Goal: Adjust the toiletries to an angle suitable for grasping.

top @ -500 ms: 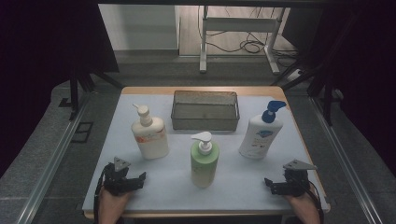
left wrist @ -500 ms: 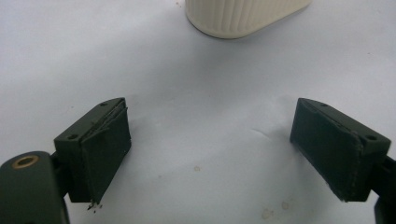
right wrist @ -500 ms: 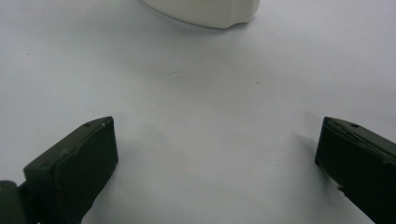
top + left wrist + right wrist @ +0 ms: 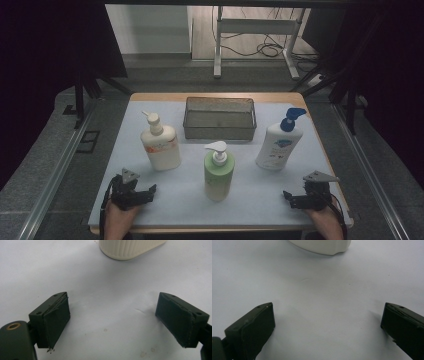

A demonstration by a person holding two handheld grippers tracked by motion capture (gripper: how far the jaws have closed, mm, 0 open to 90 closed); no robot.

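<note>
**Both tools parked at the near edge, three pump bottles up ahead**

Left tool [image 4: 145, 192] sits low on the white-covered table [image 4: 250, 200] with its jaws spread wide, nothing between them. Right tool [image 4: 292, 198] is the same deal: jaws wide apart, empty, resting near the table's right front corner.

Straight ahead of the left tool, near but not touching, stands the cream pump bottle with the orange label [image 4: 160, 145]; its ribbed base [image 4: 130, 248] shows at the top of the left gripper view. The white pump bottle with the blue pump head [image 4: 277, 145] stands ahead of the right tool. The green pump bottle with the white pump [image 4: 219, 172] stands between the two tools.

All upright, long axis vertical. Count: three bottles, one dark wire mesh basket [image 4: 220, 118] behind them, two tools.

I'd guess each hand takes its own nearest bottle.
</note>
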